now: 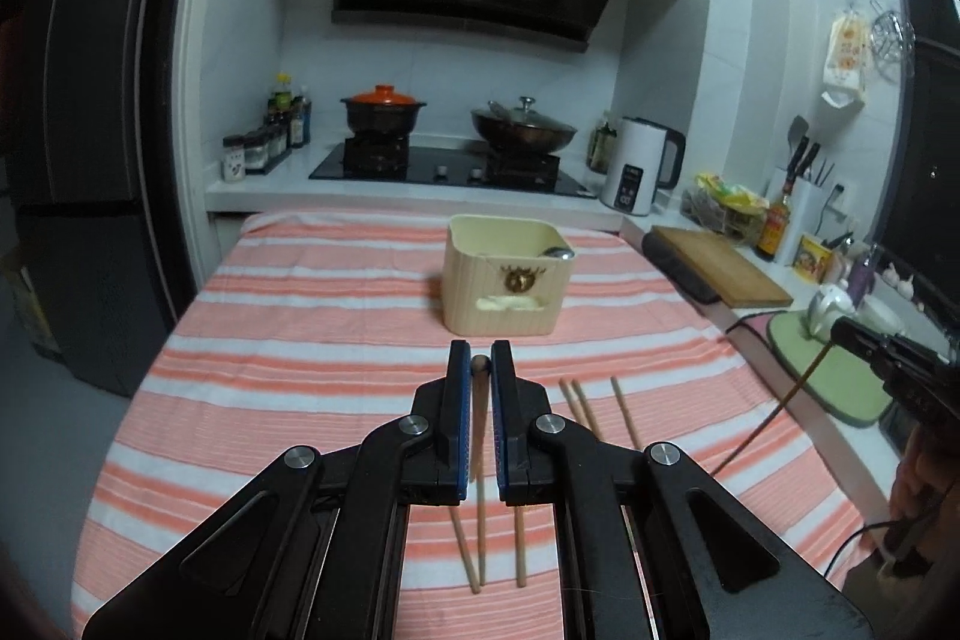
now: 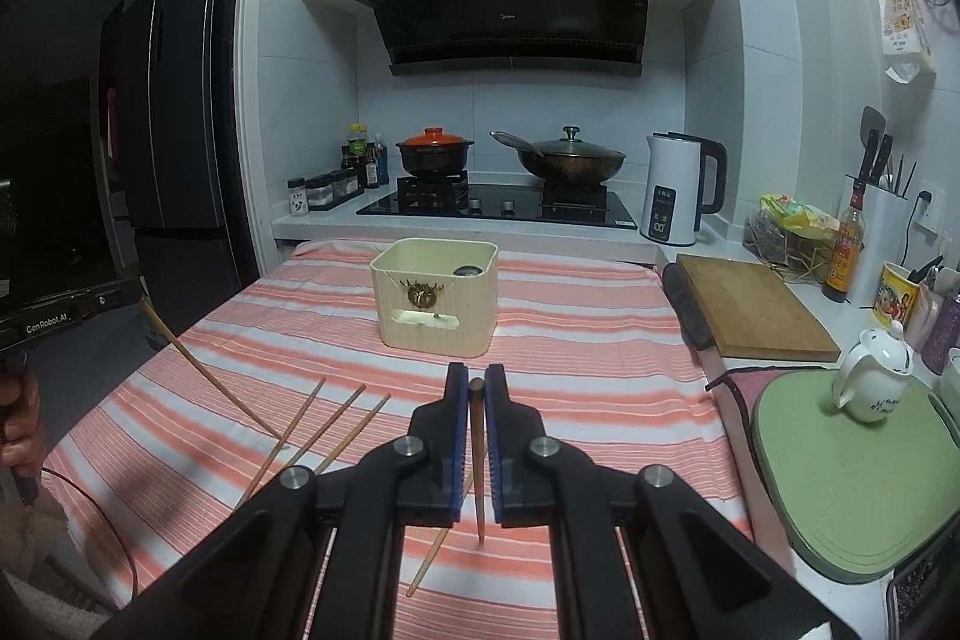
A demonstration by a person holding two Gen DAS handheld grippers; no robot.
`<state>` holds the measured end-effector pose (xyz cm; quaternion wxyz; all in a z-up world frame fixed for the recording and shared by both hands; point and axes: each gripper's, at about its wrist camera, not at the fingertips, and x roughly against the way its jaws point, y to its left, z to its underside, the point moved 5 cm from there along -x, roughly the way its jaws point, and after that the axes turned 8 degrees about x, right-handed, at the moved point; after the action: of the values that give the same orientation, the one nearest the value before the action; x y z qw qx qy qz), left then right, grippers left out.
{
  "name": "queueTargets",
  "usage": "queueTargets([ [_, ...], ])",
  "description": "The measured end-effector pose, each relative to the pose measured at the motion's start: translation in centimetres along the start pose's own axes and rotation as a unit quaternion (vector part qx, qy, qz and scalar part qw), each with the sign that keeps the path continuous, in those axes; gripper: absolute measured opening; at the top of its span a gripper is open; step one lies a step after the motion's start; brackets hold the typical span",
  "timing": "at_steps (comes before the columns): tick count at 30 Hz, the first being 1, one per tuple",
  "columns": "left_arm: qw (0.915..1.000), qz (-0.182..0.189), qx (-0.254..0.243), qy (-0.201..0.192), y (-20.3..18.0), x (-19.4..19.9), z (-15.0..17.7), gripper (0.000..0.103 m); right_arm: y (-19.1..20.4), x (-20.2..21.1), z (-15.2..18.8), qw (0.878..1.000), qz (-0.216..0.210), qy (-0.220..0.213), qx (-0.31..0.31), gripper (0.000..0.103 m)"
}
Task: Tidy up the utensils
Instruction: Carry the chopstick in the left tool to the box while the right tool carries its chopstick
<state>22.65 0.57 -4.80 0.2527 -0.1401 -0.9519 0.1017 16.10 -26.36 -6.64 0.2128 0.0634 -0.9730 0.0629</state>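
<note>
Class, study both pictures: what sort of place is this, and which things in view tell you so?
A home kitchen, most likely. A gas hob carries a lidded wok beneath a range hood, and an electric kettle stands beside a wooden chopping board on the counter.

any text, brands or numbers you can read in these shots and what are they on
"GenRobot.AI": on the left gripper body, right wrist view.
"100": on the white kettle display.
Too small or blurred: range hood logo and sticker, sauce bottle label, hanging bag, yellow mug, fridge stickers.
</note>
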Motion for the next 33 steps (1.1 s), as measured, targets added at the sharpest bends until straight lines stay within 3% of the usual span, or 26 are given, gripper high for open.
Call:
queueTargets([
  [13,0.9969,0.059,-0.002,0.052,-3.1,-1.1,-2.8,0.004,-0.2,-0.9,-4.3,0.998,-0.054,-0.021,-0.025,0.005],
  [25,0.9959,0.074,-0.013,0.049,-5.0,-4.2,-8.8,0.004,-0.5,-5.6,-11.0,0.996,-0.062,-0.055,-0.012,0.005],
  [33,0.9977,0.066,-0.014,0.007,-6.4,-8.9,-15.7,0.004,-1.1,-10.8,-16.8,0.994,-0.053,-0.098,-0.012,0.005],
])
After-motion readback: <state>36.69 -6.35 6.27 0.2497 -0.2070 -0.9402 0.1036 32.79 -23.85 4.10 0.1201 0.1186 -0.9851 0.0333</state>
